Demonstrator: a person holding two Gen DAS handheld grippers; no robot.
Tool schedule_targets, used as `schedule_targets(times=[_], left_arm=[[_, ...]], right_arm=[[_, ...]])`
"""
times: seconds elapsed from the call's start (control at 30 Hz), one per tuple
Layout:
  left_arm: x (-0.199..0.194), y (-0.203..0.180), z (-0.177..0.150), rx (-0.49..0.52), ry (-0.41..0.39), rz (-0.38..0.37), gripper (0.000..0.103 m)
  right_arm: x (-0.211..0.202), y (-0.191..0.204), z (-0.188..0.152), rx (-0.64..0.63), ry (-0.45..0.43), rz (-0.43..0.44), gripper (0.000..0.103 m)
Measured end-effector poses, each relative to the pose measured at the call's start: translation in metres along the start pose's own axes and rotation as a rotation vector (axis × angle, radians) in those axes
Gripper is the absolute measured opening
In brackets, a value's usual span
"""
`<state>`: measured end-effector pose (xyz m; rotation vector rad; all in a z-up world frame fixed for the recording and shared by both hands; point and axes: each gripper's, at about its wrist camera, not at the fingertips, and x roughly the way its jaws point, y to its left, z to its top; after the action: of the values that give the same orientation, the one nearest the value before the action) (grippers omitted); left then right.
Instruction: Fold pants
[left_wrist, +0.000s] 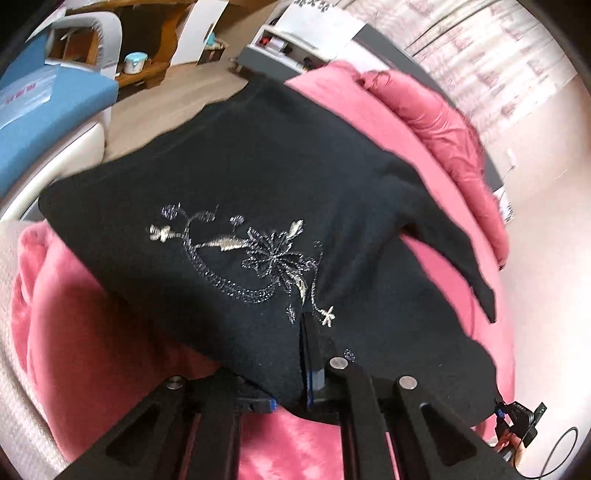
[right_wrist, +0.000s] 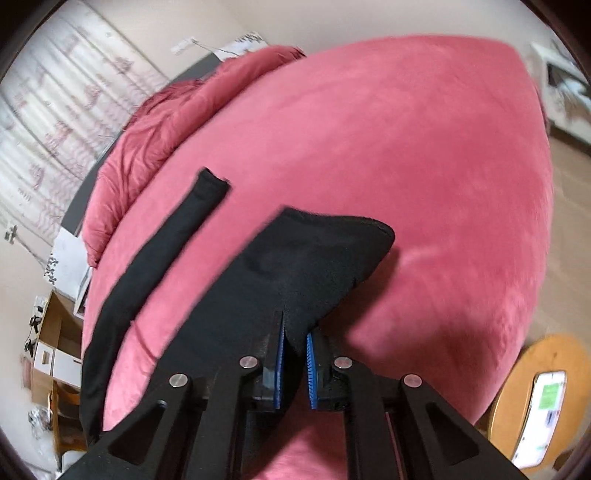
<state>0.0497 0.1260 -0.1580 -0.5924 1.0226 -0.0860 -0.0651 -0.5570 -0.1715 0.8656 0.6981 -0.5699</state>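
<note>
Both sets of fingers are pinched on cloth: the left gripper (left_wrist: 308, 354) has its blue-padded fingers closed tight on the near edge of the black pants (left_wrist: 258, 192), just below the silver embroidered flower (left_wrist: 273, 258), and the right gripper (right_wrist: 295, 343) holds another bunched corner of the same garment between its pads, the jaws narrow with fabric filling the gap. From those two grips the pants spread out over the pink velvet bedspread (right_wrist: 424, 155), one slim strip of black, a leg or a band, I can't tell which, trailing off across the cover toward the rumpled pink quilt (right_wrist: 166, 107) by the curtains (right_wrist: 55, 96). The cloth looks soft, light and limp; it sags and creases wherever it isn't held, so I'd judge it will droop between the hands unless kept taut. Hems, corners and the waist edge seem the sensible places to hold, clear of the embroidery, which could snag.
</note>
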Motion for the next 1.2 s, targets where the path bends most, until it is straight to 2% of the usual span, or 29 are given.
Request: schedule_targets(times=[0.07,0.13,0.2,0.23,0.27,0.3,0.37,0.47,0.53,0.63,0.67,0.73,0.77,0.83,0.87,1.03,1.1,1.2], left_arm=[[0.005,0.001,0.001,0.004,0.026,0.017,0.015],[0.003,0.0,0.004,0.006,0.034,0.021,0.025],[-0.002,-0.001,0.006,0.019,0.056,0.035,0.03],[-0.005,0.001,0.004,0.021,0.074,0.037,0.031],[-0.013,0.001,0.004,0.015,0.093,0.033,0.032],[-0.02,0.002,0.003,0.008,0.086,0.024,0.032],[-0.04,0.001,0.001,-0.005,0.034,0.001,0.032],[-0.076,-0.009,0.003,0.036,-0.103,-0.017,0.032],[-0.086,-0.019,0.007,0.087,-0.138,-0.04,0.033],[-0.081,-0.055,0.021,0.162,-0.164,-0.101,0.036],[-0.072,-0.072,0.027,0.182,-0.149,-0.162,0.04],[-0.052,-0.094,0.039,0.194,-0.121,-0.216,0.044],[-0.035,-0.112,0.045,0.215,-0.102,-0.256,0.051],[-0.011,-0.128,0.053,0.21,-0.065,-0.272,0.053],[0.011,-0.141,0.059,0.207,-0.033,-0.311,0.054],[0.081,-0.164,0.074,0.101,0.053,-0.306,0.055],[0.09,-0.162,0.072,0.058,0.046,-0.328,0.055],[0.108,-0.171,0.075,0.052,-0.002,-0.297,0.056]], right_arm=[[0.01,-0.01,-0.005,0.015,0.041,-0.007,0.012],[0.013,-0.013,-0.005,0.018,0.043,0.011,0.013],[0.009,-0.013,-0.002,-0.002,0.045,0.01,0.022],[0.005,-0.01,0.0,-0.024,0.041,-0.006,0.029],[-0.002,-0.007,0.004,-0.063,0.023,-0.041,0.037],[-0.009,-0.003,0.008,-0.095,-0.004,-0.072,0.04],[-0.027,0.001,0.016,-0.136,-0.072,-0.113,0.042],[-0.051,0.005,0.027,-0.17,-0.152,-0.138,0.046],[-0.055,0.015,0.036,-0.179,-0.168,-0.116,0.046],[-0.046,0.031,0.046,-0.177,-0.144,-0.057,0.046],[-0.04,0.037,0.049,-0.172,-0.131,-0.041,0.046],[-0.024,0.051,0.054,-0.17,-0.098,0.003,0.046],[-0.014,0.06,0.056,-0.178,-0.079,0.017,0.046],[0.006,0.073,0.058,-0.194,-0.047,0.032,0.047],[0.019,0.081,0.06,-0.201,-0.024,0.044,0.048],[0.069,0.102,0.071,-0.124,0.042,0.124,0.05],[0.087,0.107,0.075,-0.102,0.05,0.15,0.05],[0.113,0.121,0.085,-0.115,0.062,0.145,0.056]])
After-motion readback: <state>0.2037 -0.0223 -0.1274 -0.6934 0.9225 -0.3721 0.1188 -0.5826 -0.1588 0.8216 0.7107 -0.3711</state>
